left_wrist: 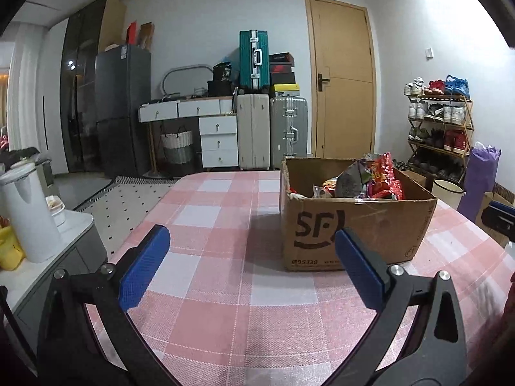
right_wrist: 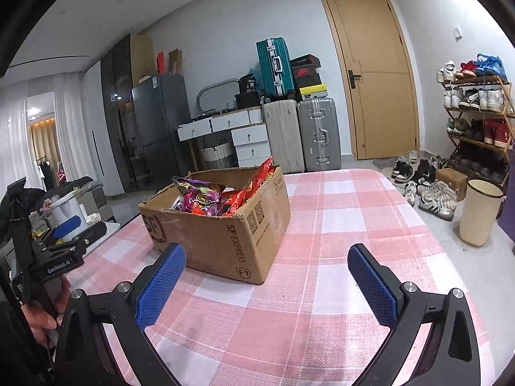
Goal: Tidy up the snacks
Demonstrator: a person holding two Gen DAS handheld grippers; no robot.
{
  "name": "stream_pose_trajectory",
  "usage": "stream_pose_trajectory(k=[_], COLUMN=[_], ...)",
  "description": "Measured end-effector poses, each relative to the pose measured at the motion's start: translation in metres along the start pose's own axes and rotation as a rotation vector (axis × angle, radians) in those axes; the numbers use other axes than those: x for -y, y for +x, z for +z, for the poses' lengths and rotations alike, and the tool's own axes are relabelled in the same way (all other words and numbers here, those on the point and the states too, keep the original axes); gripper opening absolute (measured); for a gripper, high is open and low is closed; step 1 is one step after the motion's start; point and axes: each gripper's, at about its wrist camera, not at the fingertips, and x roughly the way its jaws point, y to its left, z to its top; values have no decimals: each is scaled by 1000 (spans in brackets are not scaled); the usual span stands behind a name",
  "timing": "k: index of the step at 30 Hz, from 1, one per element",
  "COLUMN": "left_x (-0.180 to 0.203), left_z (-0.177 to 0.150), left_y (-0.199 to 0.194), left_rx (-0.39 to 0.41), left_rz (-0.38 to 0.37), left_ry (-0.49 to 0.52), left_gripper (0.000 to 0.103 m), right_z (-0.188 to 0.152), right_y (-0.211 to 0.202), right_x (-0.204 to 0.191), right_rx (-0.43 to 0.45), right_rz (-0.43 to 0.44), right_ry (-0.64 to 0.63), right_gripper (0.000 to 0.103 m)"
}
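Pink checked table | cardboard box at 11 o'clock from right gripper, 1 o'clock from left gripper, printed "SF EXPRESS", "95338" | snack packets heaped inside; fits sorted or still to sort | both jaws wide, empty | left gripper's body reads "GenRobot.AI".

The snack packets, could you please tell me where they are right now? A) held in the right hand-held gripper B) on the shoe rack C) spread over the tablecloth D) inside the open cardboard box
D: the snack packets stick up out of the open cardboard box on the checked tablecloth, which is otherwise bare, and both hand-held grippers are open and hold nothing.
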Motion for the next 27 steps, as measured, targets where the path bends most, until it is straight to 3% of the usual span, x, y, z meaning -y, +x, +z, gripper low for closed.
stream_pose_trajectory(k=[27], left_x=[-1], left_z=[1], left_y=[-3], left_rx=[3], left_rz=[-21], left_ry=[3], left_gripper=[102], right_z=[-5], right_y=[-2], right_x=[-15], right_rx=[15], right_rz=[-7], right_ry=[-82], right_gripper=[103])
